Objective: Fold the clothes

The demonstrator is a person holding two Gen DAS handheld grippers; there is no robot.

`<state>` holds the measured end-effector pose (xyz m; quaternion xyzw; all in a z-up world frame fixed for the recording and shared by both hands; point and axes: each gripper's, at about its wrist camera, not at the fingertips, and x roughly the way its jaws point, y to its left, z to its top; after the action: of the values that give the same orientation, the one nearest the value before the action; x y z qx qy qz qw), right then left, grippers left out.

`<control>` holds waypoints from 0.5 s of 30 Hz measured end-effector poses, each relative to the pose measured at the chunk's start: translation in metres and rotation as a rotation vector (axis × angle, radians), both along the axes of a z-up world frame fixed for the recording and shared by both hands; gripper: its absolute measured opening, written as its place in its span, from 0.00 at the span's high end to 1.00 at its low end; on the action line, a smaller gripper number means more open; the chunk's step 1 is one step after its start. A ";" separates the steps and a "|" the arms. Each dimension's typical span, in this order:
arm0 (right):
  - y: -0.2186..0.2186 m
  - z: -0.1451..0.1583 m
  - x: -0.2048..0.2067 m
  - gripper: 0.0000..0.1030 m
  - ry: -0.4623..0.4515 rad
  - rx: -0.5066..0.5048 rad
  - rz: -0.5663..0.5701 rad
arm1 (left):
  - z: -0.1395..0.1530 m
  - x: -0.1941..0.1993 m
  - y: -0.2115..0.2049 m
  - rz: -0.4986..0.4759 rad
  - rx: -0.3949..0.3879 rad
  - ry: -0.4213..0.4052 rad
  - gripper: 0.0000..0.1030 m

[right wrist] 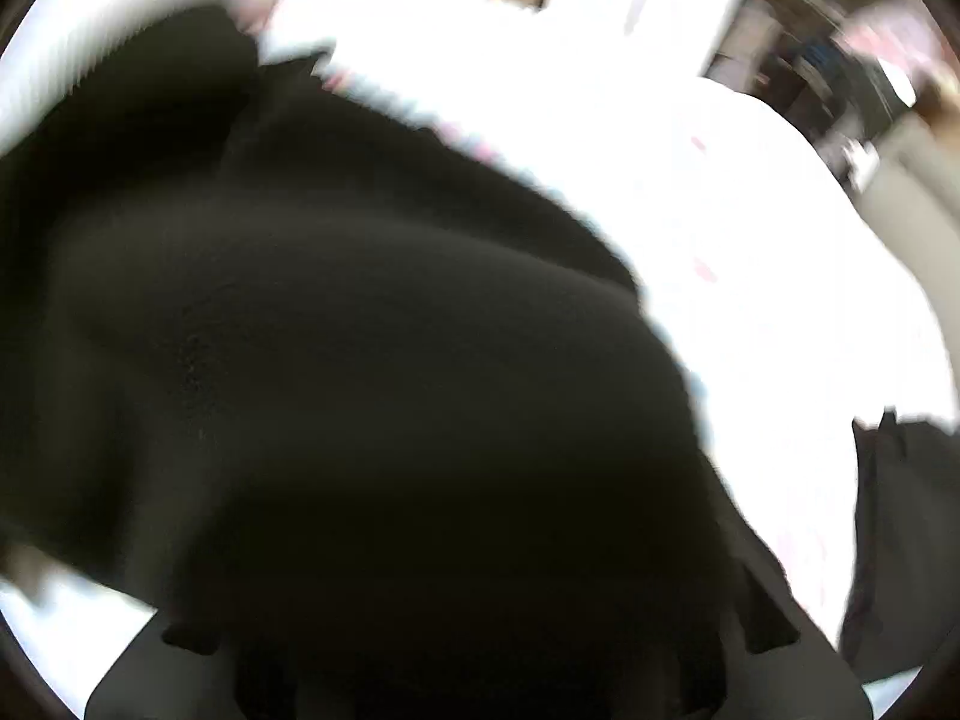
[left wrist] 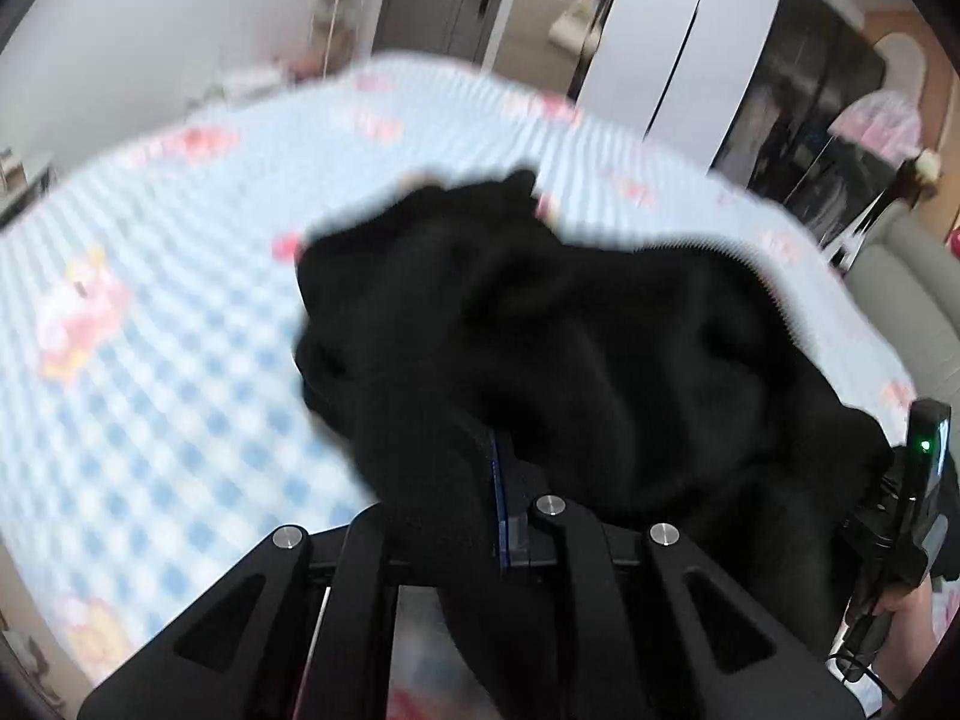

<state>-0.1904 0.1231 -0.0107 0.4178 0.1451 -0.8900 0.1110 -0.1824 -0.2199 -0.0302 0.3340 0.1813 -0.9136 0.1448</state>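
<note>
A black garment (left wrist: 570,324) hangs bunched over the blue-and-white checked bed sheet (left wrist: 150,360). My left gripper (left wrist: 474,480) is shut on the garment, with cloth draped over its fingers. In the right wrist view the same black garment (right wrist: 360,360) fills most of the blurred frame and covers my right gripper, whose fingers are hidden under the cloth. The right gripper's body (left wrist: 918,480) shows at the right edge of the left wrist view, against the garment's other end.
The bed (right wrist: 750,240) spreads under both grippers, overexposed in the right wrist view. White wardrobe doors (left wrist: 678,42), a dark glass cabinet (left wrist: 804,96) and a grey sofa (left wrist: 912,276) stand beyond the bed's far and right edges.
</note>
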 end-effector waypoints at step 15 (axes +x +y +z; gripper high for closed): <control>0.202 0.281 0.188 0.79 0.521 -0.288 -0.019 | 0.300 0.022 0.042 -0.158 -0.244 0.447 0.91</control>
<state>-0.0026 0.3248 0.2700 0.1567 0.0370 -0.9797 0.1196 -0.1606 -0.1778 0.2701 0.1169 0.0708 -0.9883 0.0684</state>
